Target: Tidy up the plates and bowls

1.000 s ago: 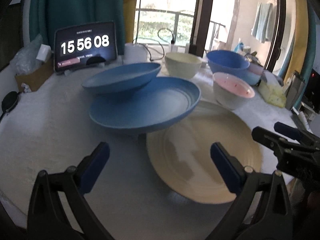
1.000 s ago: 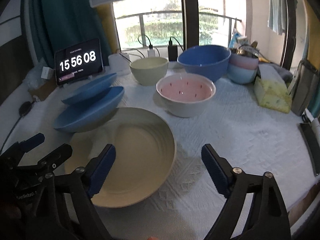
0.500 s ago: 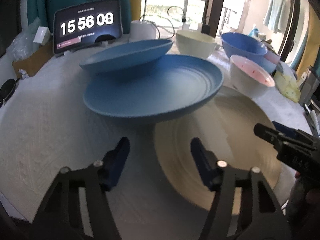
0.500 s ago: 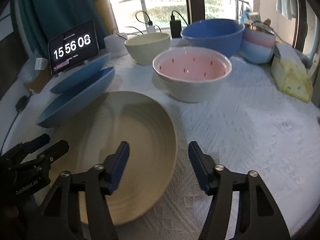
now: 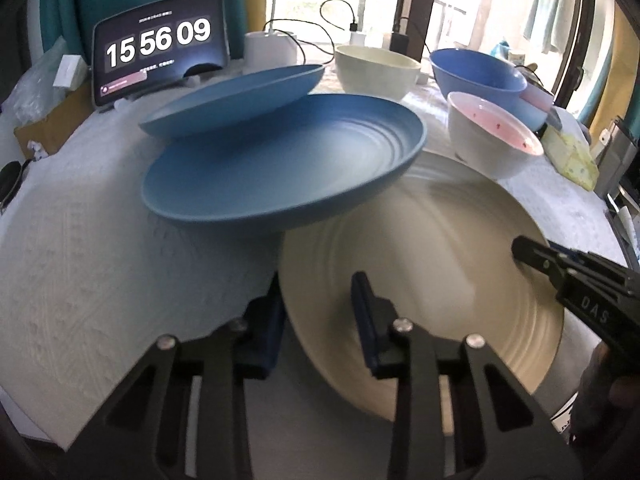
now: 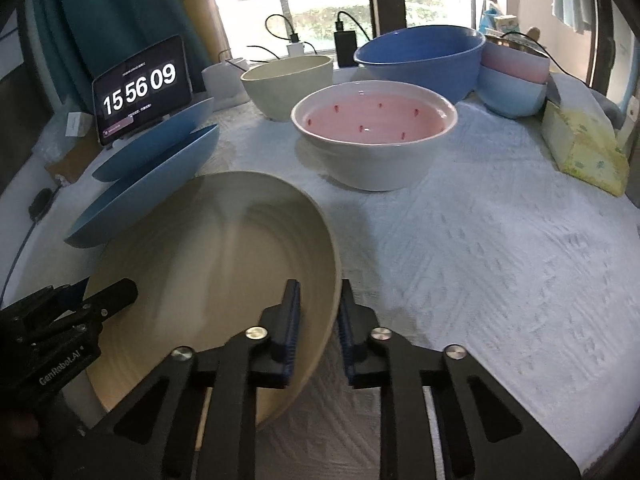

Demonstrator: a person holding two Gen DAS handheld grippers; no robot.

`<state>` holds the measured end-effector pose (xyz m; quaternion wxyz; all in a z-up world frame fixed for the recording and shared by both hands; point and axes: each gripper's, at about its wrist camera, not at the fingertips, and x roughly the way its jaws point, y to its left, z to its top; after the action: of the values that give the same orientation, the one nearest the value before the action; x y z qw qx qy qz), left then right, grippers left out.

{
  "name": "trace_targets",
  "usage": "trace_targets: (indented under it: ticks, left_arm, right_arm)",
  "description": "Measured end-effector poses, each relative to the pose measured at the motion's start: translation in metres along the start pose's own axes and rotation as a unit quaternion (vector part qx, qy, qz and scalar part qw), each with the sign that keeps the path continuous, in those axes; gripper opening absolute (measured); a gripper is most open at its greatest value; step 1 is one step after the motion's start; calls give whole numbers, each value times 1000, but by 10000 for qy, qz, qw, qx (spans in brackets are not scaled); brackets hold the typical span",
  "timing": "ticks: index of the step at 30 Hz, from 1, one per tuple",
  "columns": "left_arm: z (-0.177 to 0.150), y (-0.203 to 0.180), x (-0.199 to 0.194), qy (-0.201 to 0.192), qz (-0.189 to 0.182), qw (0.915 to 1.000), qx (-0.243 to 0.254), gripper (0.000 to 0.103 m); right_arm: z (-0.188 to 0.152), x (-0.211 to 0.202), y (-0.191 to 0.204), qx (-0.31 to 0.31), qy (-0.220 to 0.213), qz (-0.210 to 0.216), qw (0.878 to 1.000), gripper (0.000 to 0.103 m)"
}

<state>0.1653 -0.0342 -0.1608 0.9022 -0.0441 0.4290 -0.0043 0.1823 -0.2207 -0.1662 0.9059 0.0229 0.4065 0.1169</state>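
A large cream plate (image 5: 432,264) lies on the white cloth, its far edge under a big blue plate (image 5: 280,168) that carries a smaller blue plate (image 5: 232,96). My left gripper (image 5: 318,320) is shut on the cream plate's left rim. My right gripper (image 6: 318,320) is shut on the same plate's (image 6: 212,264) right rim; it also shows in the left wrist view (image 5: 576,280). A pink-lined white bowl (image 6: 372,140), a cream bowl (image 6: 288,80) and a blue bowl (image 6: 424,60) stand behind.
A tablet clock (image 6: 140,88) stands at the back left. Stacked pink and pale blue bowls (image 6: 512,80) and a yellow tissue pack (image 6: 580,144) sit at the right. Chargers and cables (image 6: 344,40) run along the window edge. A cardboard box (image 5: 52,120) is far left.
Both grippers moved forward and closed from wide open onto opposite rims of the cream plate. The clock went from 15:56:08 to 15:56:09.
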Motion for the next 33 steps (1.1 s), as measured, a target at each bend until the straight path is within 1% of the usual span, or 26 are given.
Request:
trace_targets:
  ticks: [11, 19, 22, 28, 33]
  left_arm:
    - [-5, -22, -7, 16, -128, 9995, 271, 33]
    - [-6, -44, -3, 146, -289, 9982, 502, 33]
    - [-5, -48, -1, 146, -270, 9977, 607, 33]
    - [-4, -48, -1, 205, -211, 9974, 656, 35]
    - [-6, -45, -2, 215, -155, 9976, 643, 35]
  right_arm:
    - [-9, -15, -16, 200, -130, -166, 9996, 17]
    - [-16, -22, -33, 403, -141, -328, 9985, 17]
    - [-17, -21, -39, 469, -110, -375, 9981, 17]
    - [-16, -23, -42, 530, -143, -373, 9978, 18]
    - [-14, -28, -43, 573, -205, -449, 9971, 20]
